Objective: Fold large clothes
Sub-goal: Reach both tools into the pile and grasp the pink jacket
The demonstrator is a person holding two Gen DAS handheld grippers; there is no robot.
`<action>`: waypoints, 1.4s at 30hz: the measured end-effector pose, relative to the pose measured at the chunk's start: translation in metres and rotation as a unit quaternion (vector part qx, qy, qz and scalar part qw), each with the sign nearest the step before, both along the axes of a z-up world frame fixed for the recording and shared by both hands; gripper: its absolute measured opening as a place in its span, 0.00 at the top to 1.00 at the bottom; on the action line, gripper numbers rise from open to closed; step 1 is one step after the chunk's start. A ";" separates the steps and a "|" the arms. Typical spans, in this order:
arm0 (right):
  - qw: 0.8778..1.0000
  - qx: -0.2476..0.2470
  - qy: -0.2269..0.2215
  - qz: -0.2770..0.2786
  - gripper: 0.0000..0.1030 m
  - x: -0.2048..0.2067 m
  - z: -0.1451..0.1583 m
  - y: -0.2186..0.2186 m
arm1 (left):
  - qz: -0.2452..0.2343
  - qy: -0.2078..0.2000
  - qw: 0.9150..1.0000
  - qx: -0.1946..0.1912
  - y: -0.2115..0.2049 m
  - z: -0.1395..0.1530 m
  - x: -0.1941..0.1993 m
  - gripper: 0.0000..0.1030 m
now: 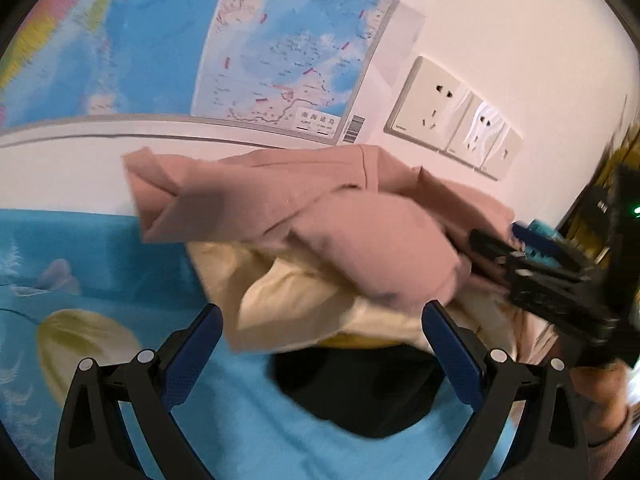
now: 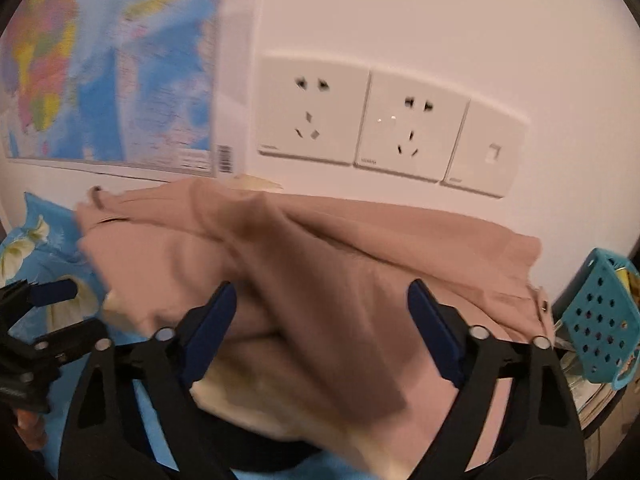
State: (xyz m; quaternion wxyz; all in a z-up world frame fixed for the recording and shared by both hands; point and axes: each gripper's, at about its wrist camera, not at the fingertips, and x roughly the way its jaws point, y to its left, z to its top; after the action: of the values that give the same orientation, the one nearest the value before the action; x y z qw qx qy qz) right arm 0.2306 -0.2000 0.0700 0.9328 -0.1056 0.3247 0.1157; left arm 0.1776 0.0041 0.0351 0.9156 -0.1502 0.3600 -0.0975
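Bed [image 1: 100, 248] with a blue floral sheet takes up most of the view, and the pink coat [image 1: 320, 208] sits bunched on it against the wall, cream lining showing underneath. Looks soft, floppy and fairly bulky, so I'd grab it by a hem or shoulder seam, not the middle. Blue basket [image 2: 600, 320] off to the right has something yellow in it, can't tell what. Left tongs [image 1: 320, 344] and right tongs [image 2: 320, 332] both gape wide, holding nothing.
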 end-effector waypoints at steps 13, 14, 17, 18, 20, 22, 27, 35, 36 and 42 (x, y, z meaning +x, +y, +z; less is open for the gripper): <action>0.996 -0.040 -0.030 0.076 0.31 -0.026 0.025 -0.016 | 0.000 0.015 0.999 -0.052 0.029 -0.014 0.018 0.72; 0.993 -0.047 -0.038 0.099 0.30 -0.027 0.029 -0.004 | -0.002 0.020 0.998 -0.054 0.031 -0.018 0.018 0.71; 0.986 -0.078 -0.035 0.146 0.31 -0.012 0.030 0.039 | -0.003 0.025 0.998 -0.062 0.033 -0.025 0.021 0.55; 0.984 -0.085 -0.034 0.153 0.31 -0.003 0.028 0.054 | -0.003 0.022 0.998 -0.061 0.033 -0.025 0.020 0.51; 0.981 -0.087 -0.014 0.173 0.32 0.019 0.021 0.076 | -0.007 0.012 0.998 -0.065 0.033 -0.025 0.013 0.45; 0.978 -0.085 0.005 0.190 0.29 0.037 0.016 0.093 | -0.013 0.001 0.998 -0.066 0.036 -0.024 0.008 0.40; 0.959 -0.085 0.079 0.259 0.68 0.062 -0.005 0.124 | -0.023 -0.015 0.997 -0.069 0.041 -0.020 0.006 0.31; 0.972 -0.010 -0.021 0.233 0.96 0.002 0.071 0.075 | -0.038 -0.035 0.996 -0.075 0.031 -0.017 0.006 0.18; 0.973 -0.001 -0.034 0.230 0.96 -0.008 0.084 0.067 | -0.039 -0.038 0.996 -0.077 0.030 -0.015 0.004 0.16; 0.968 -0.028 -0.021 0.249 0.97 -0.031 0.083 0.068 | -0.058 -0.064 0.994 -0.071 0.013 -0.004 -0.011 0.08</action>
State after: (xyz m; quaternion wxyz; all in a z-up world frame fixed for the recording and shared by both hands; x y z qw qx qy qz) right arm 0.1996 -0.1323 0.1530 0.8778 -0.2116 0.2713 0.3332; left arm 0.1671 0.0167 0.0307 0.9165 -0.1870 0.3013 -0.1853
